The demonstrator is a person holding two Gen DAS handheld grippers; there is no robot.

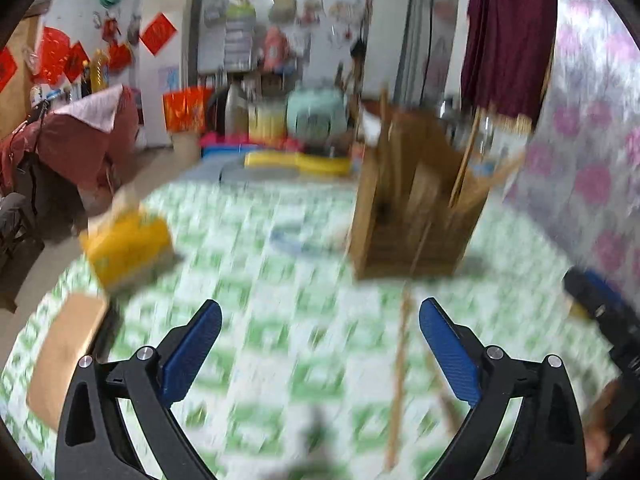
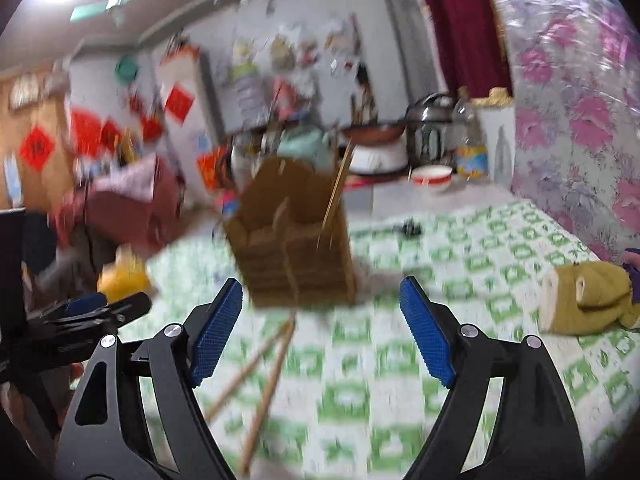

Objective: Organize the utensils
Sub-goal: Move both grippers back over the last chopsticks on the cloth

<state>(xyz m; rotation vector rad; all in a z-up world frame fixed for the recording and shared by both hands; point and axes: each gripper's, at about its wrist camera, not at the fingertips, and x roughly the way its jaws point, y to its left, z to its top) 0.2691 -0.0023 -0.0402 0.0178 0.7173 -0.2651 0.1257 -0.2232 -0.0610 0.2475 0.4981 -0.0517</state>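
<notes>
both grippers over the green-checked table, facing the wooden utensil holder, everything blurred.

i see the wooden utensil holder (image 2: 294,240) standing upright mid-table, split into compartments; 2 chopsticks (image 2: 338,184) lean in its right-hand compartment, the other slots too smeared to read. 2 more chopsticks (image 2: 260,376) lie loose on the tablecloth (image 2: 460,264) just in front of the holder, between my fingers. my left gripper (image 1: 320,344) and right gripper (image 2: 320,328) both have jaws spread wide, gripping nothing. a yellow box (image 1: 128,244) sits near the table's left edge, a plush toy (image 2: 588,300) by the right; bare cloth lies between.
</notes>
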